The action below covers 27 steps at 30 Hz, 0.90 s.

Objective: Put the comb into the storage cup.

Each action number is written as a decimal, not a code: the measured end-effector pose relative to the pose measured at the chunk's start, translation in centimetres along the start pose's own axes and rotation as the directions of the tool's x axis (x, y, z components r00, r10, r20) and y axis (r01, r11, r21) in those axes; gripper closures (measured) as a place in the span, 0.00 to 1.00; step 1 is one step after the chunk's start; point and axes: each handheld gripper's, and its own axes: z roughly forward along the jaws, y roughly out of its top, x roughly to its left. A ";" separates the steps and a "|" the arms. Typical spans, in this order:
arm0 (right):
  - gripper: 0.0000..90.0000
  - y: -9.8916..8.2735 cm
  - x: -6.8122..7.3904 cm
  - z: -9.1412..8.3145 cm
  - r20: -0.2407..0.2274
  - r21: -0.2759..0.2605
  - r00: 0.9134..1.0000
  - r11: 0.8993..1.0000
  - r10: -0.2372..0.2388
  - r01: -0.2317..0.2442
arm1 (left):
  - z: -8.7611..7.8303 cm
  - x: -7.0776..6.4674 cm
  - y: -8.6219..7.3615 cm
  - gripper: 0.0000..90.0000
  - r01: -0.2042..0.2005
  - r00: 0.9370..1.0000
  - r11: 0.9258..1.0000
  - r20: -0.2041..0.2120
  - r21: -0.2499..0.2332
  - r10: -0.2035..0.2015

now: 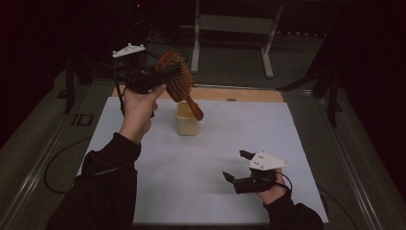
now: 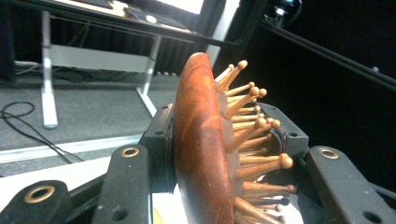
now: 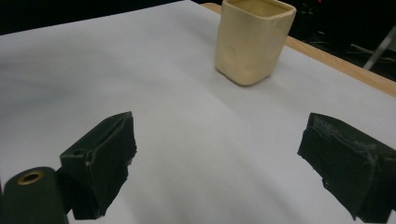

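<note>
A white sheet point(image 1: 201, 191) is lying under the right gripper point(image 1: 236, 165) and is covering nearly all of the table around it. Ahead of that gripper, past the sheet's far edge, a strip of wooden tabletop point(image 1: 249, 94) is showing. Beyond the raised left gripper point(image 1: 174, 72), a white metal frame point(image 1: 268, 52) is standing on grey carpet point(image 1: 230, 67). A black cable point(image 2: 18, 121) is curling on that carpet, to the left of this gripper's jaws.

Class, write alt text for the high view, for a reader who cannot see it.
The person's left gripper holds a wooden hairbrush by its head above a cream square cup, handle slanting down towards it. The right gripper rests open on the white sheet nearer the person.
</note>
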 end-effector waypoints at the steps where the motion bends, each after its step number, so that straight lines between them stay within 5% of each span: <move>1: 0.10 0.0 0.0 0.0 -0.001 0.000 1.000 1.000 0.000 0.000 | 0.1 0.3 0.1 0.60 0.000 1.000 1.000 -0.013 0.001 0.000; 11: 0.10 0.0 -0.2 0.0 -0.007 -0.002 1.000 1.000 -0.014 0.014 | 1.5 2.5 0.0 0.60 0.027 0.996 1.000 -0.089 -0.010 -0.028; 16: 0.10 0.0 -0.1 0.1 -0.009 0.002 1.000 1.000 -0.014 0.014 | 2.5 3.1 -0.7 0.60 0.000 0.991 1.000 -0.135 -0.008 -0.001; 27: 0.10 0.0 -0.2 0.1 -0.014 -0.003 1.000 1.000 -0.010 0.010 | 4.5 4.6 -2.6 0.60 0.024 0.989 1.000 -0.146 0.007 -0.023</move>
